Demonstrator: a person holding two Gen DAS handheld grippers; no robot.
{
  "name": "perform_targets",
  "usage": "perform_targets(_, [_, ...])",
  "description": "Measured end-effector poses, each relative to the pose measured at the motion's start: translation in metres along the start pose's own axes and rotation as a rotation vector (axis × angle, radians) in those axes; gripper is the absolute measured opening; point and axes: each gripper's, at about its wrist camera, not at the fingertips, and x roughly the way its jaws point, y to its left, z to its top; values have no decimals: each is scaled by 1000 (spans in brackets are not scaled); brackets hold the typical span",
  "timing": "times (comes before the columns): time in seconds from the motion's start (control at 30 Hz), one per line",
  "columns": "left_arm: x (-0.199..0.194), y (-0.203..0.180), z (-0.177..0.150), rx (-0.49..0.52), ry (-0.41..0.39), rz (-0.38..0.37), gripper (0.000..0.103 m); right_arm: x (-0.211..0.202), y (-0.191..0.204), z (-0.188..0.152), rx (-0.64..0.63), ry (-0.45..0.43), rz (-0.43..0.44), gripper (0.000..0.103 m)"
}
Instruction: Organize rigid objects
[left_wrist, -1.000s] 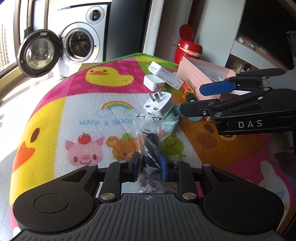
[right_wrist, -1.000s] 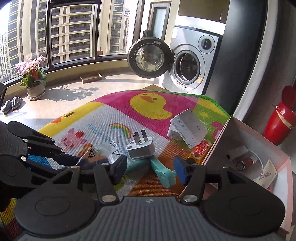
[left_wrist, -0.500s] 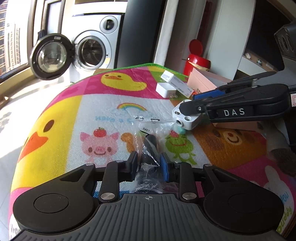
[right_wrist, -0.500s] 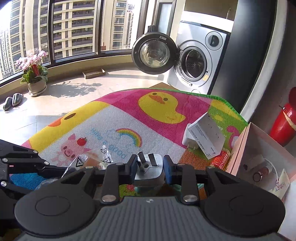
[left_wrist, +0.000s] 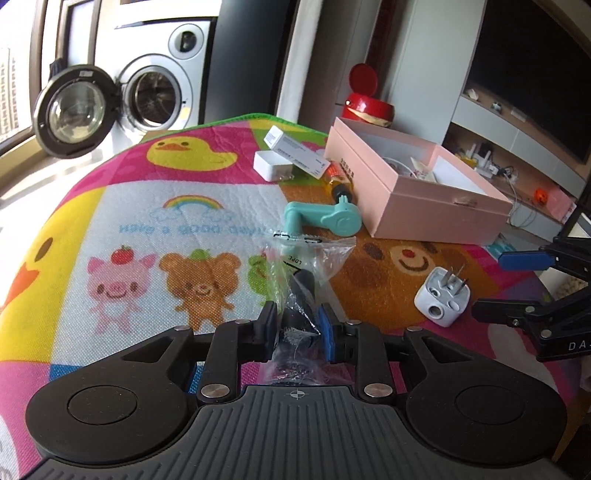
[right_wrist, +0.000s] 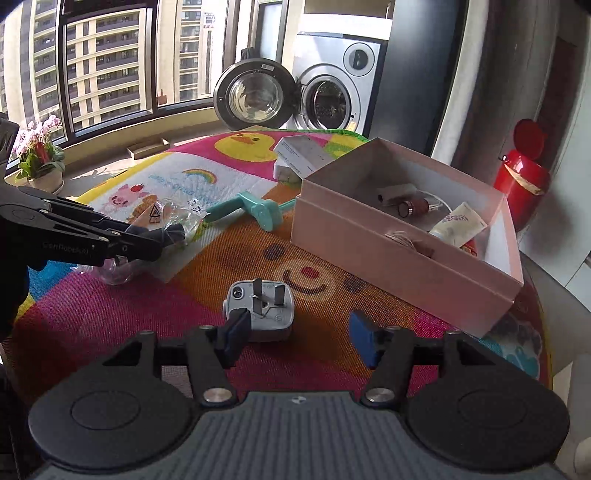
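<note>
Pink box (right_wrist: 402, 266) — teal handle (left_wrist: 325, 218), cartoon-animal mat (left_wrist: 129, 221)

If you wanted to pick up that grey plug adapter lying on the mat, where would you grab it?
By its two flat side walls, coming down from above. The plug adapter lies on its back with its prongs pointing up, so the smooth sides are free; the prongs are thin and slippery.
</note>
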Motion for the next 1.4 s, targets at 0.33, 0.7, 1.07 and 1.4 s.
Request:
perform_targets(0.33, [6, -18, -8, 73, 0, -65, 31, 14, -3, -24, 186, 49, 50, 103])
perform_targets(0.7, [5, -21, -8, 81, -4, -43, 31, 18, 15, -24, 151, 42, -36, 103])
perform_targets(1.07, [2, -14, -9, 68, -8, -67, 28, 34, 24, 8, 69, 23, 81, 47])
perform_targets(1.4, [-15, -35, -12, 189, 12, -168, 24, -18, 12, 10, 4, -31, 40, 46])
